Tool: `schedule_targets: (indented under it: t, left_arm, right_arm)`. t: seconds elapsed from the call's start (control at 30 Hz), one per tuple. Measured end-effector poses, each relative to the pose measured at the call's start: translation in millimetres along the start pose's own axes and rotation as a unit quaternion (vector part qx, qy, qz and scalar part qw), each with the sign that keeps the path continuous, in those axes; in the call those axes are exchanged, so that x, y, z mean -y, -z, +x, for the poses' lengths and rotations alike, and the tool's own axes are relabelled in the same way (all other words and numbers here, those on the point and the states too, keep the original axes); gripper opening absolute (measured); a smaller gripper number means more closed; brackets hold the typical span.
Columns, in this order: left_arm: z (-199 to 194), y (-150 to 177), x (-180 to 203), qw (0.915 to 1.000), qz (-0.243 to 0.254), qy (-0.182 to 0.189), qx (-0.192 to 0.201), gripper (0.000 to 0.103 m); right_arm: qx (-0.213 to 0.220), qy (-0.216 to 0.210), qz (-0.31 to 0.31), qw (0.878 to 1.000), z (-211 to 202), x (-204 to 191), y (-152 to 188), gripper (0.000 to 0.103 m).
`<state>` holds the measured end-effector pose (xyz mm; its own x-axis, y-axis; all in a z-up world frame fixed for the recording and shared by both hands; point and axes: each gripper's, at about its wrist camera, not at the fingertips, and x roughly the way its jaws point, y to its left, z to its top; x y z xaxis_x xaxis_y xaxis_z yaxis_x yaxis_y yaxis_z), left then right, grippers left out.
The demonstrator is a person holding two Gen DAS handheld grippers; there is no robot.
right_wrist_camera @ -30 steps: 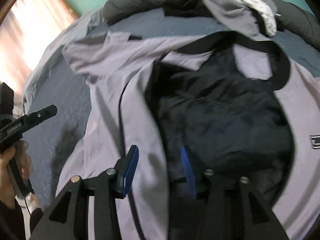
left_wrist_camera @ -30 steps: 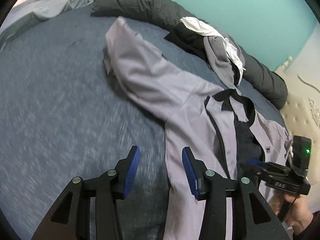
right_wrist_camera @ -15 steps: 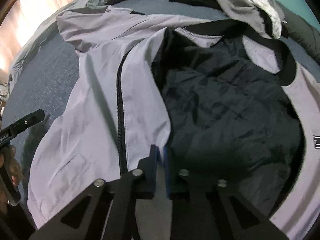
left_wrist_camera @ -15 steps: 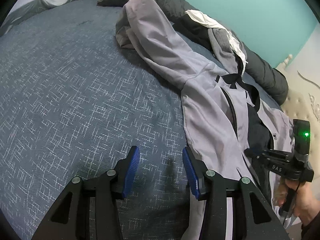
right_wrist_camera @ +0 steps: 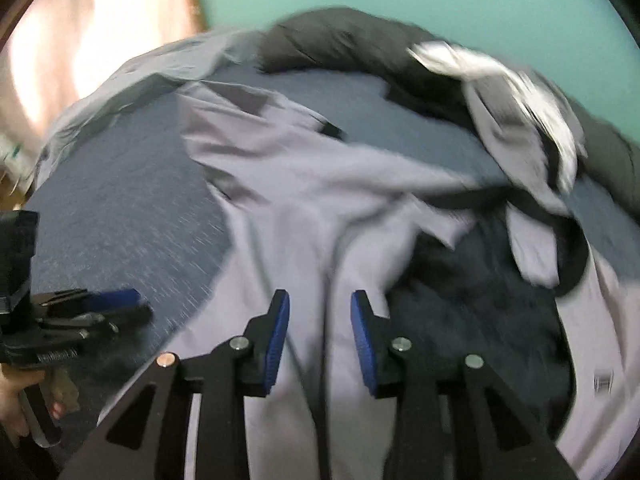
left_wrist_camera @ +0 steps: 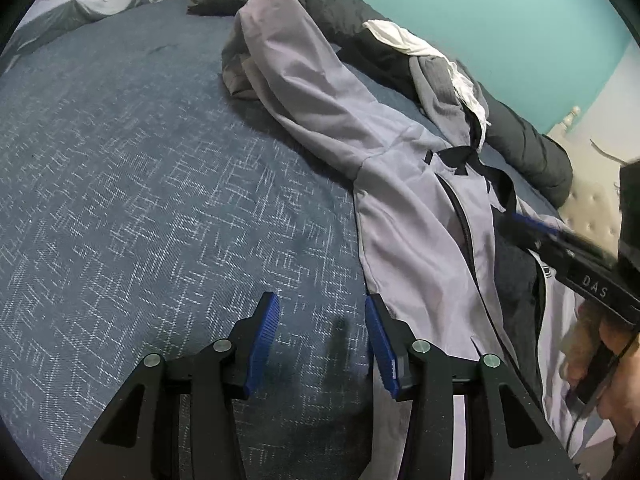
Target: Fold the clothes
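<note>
A light grey zip jacket (left_wrist_camera: pixel 404 216) with a black lining (right_wrist_camera: pixel 480 300) lies spread on the blue bed (left_wrist_camera: pixel 140 200), front panel partly turned back. Its sleeve (left_wrist_camera: pixel 304 72) stretches away toward the far side. My left gripper (left_wrist_camera: pixel 322 308) hangs open just above the bedspread, its right finger at the jacket's left edge, nothing between the pads. My right gripper (right_wrist_camera: pixel 320 304) hovers over the jacket's front panel near the zip. Its jaws are opening, and the fabric lies under them without being pinched. The right wrist view is blurred by motion.
A rolled dark duvet (left_wrist_camera: pixel 328 12) runs along the far edge by the teal wall, with a heap of grey and white clothes (left_wrist_camera: pixel 440 72) on it. A padded headboard (left_wrist_camera: pixel 592 208) stands at the right. A bright curtain (right_wrist_camera: pixel 80 40) hangs at the left. A hand (left_wrist_camera: pixel 608 344) holds the right gripper.
The right gripper shut on the jacket's front edge by the zip, then let go and swung away, blurring its view. The left gripper sank toward the bed beside the jacket, then held still.
</note>
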<state>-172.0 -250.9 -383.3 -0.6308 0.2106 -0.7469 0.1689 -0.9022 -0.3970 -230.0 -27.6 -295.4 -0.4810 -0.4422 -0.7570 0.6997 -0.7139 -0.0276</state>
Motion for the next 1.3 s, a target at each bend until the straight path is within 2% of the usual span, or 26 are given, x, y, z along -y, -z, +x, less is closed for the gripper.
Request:
schedule_targets:
  t: [0.07, 0.17, 0.3, 0.33, 0.43, 0.57, 0.7, 0.9, 1.03, 1.1, 1.13, 1.23, 1.3]
  left_arm:
    - [0.5, 0.5, 0.2, 1.0, -0.001, 0.003, -0.001, 0.049]
    - [1.5, 0.2, -0.1, 1.0, 0.001, 0.0, 0.0, 0.049]
    - [3.5, 0.3, -4.1, 1.0, -0.007, 0.004, -0.003, 0.049]
    - [3.6, 0.7, -4.5, 1.0, -0.008, 0.003, -0.003, 0.049]
    - [5.2, 2.5, -4.4, 1.0, -0.008, 0.003, -0.006, 0.049]
    - [8.2, 5.0, -2.5, 0.9999, -0.006, 0.003, -0.011, 0.05]
    - [8.7, 6.7, 0.3, 0.9999, -0.003, 0.003, -0.012, 0.051]
    - [8.9, 7.3, 3.1, 0.9999, 0.0, 0.0, -0.013, 0.051]
    - [11.1, 9.1, 4.1, 0.9998, 0.0, 0.001, -0.017, 0.051]
    - [11.4, 8.9, 6.1, 0.9998, 0.001, 0.001, -0.018, 0.052]
    - [11.9, 8.6, 7.4, 0.9998, 0.001, 0.001, -0.017, 0.052]
    - [12.9, 8.2, 10.9, 0.9998, 0.003, 0.001, -0.017, 0.053]
    - [12.7, 8.9, 10.8, 0.9998, 0.005, 0.001, -0.018, 0.053]
  right_arm:
    - [-0.022, 0.027, -0.024, 0.999, 14.6, -8.2, -6.2, 0.037]
    - [-0.061, 0.067, -0.026, 0.996, 42.4, -4.2, -8.6, 0.038]
    - [-0.097, 0.076, -0.01, 0.992, 62.4, 13.7, -0.4, 0.037]
    - [-0.103, 0.077, -0.003, 0.992, 65.1, 19.3, 2.3, 0.031]
    - [-0.093, 0.052, 0.048, 0.993, 59.4, 43.8, 9.4, 0.015]
    - [-0.06, 0.024, 0.129, 0.989, 39.8, 81.5, 18.4, 0.01]
    - [-0.033, 0.035, 0.194, 0.98, 16.7, 123.3, 32.4, 0.009]
    - [-0.059, 0.066, 0.271, 0.959, 9.3, 167.3, 63.6, 0.009]
    - [-0.101, 0.079, 0.25, 0.96, 15.0, 168.5, 69.7, 0.008]
    - [-0.09, 0.081, 0.25, 0.961, 8.0, 170.5, 65.9, 0.012]
    - [-0.078, 0.087, 0.248, 0.962, 2.8, 171.5, 62.1, 0.016]
    - [-0.027, 0.087, 0.236, 0.967, -11.5, 172.5, 41.7, 0.039]
    - [-0.011, 0.068, 0.215, 0.974, -9.3, 165.7, 21.7, 0.04]
